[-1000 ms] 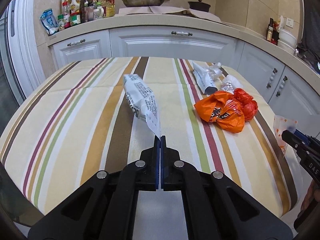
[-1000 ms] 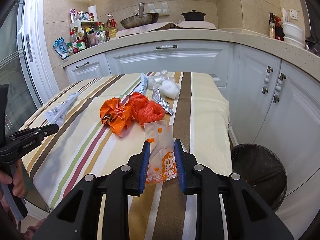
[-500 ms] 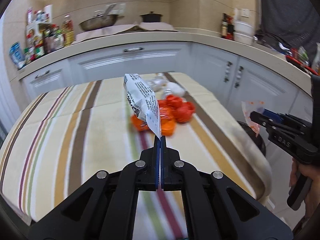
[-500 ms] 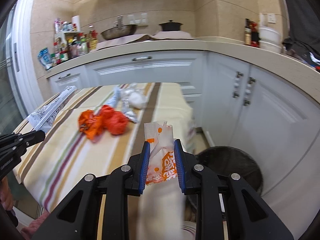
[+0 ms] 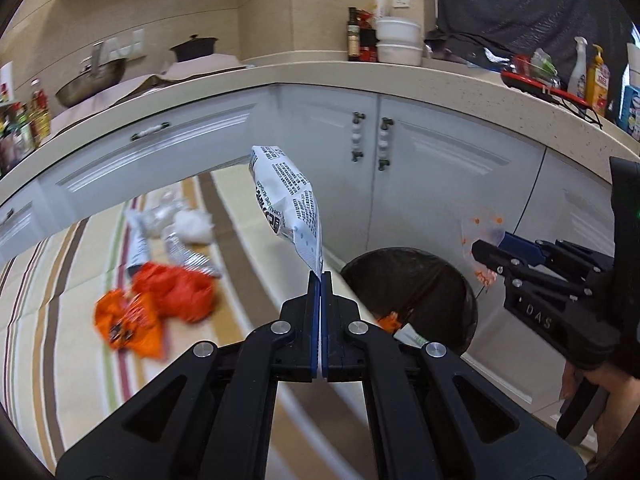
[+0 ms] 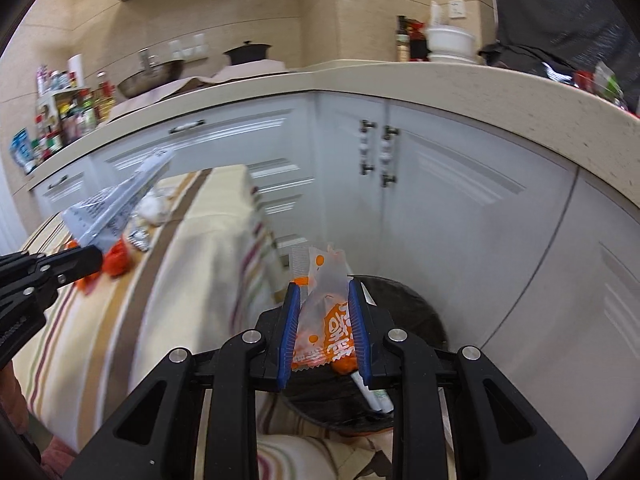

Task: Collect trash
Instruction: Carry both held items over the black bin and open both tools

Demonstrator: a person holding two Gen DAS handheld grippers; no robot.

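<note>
At the lower centre of the left wrist view, the left gripper (image 5: pixel 319 280) has its blue-padded jaws pressed flat together on the thin crimped edge of a white printed wrapper (image 5: pixel 289 200). The wrapper is crinkled film, long and puffed, standing up and leaning toward the upper left from the fingertips. Below right of it sits a round black trash bin (image 5: pixel 416 280) lined with glossy dark plastic, an orange scrap and a white piece lying inside near its lower rim.

To the left of the frame, the striped tablecloth (image 5: pixel 60 320) hangs soft over the table edge, which ends just beside the bin. On it lie crumpled orange plastic bags (image 5: pixel 152 304), a silvery foil wrapper (image 5: pixel 188 254) and some clear and white plastic near the far end. Smooth white cabinet doors (image 5: pixel 440 168) curve behind the bin, leaving open floor only on its right side.

Lower centre in the right wrist view, the right gripper (image 6: pixel 325 316) clenches a translucent packet with orange print (image 6: pixel 326 312) between its ribbed blue pads; the packet bulges upward past the fingertips. The packet hangs directly over the bin's mouth (image 6: pixel 416 316), close to the draped cloth edge on the left. The other gripper with its wrapper shows blurred at the left of that frame, above the table.
</note>
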